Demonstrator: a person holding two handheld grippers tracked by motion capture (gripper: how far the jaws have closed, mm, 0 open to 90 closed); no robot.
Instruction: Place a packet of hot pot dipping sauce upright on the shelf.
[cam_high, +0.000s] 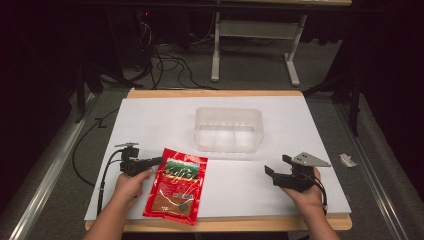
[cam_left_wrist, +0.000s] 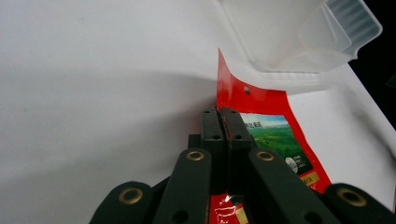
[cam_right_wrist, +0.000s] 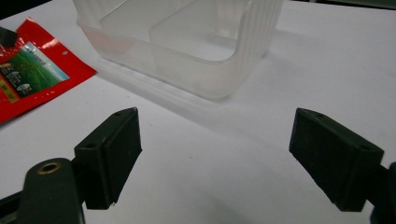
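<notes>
A red pouch (cam_high: 176, 185) with a green landscape label lies flat on the white board, near the front left. My left gripper (cam_high: 159, 160) comes in from the left and is shut on the pouch's upper left edge. In the left gripper view the two black jaws (cam_left_wrist: 222, 123) meet on the thin red edge of the pouch (cam_left_wrist: 275, 135). My right gripper (cam_high: 277, 167) rests at the front right, open, with only bare board between its jaws (cam_right_wrist: 215, 140). A clear plastic container (cam_high: 229, 129) with dividers stands empty mid-board, beyond both grippers (cam_left_wrist: 289, 37) (cam_right_wrist: 187, 42). The pouch's corner (cam_right_wrist: 32, 79) lies left of it.
The white board (cam_high: 280, 107) lies on a wooden table whose edge shows at front and back. A small crumpled scrap (cam_high: 347, 160) lies off the board at the right. Cables (cam_high: 165, 62) and a white table frame (cam_high: 216, 55) stand on the floor behind.
</notes>
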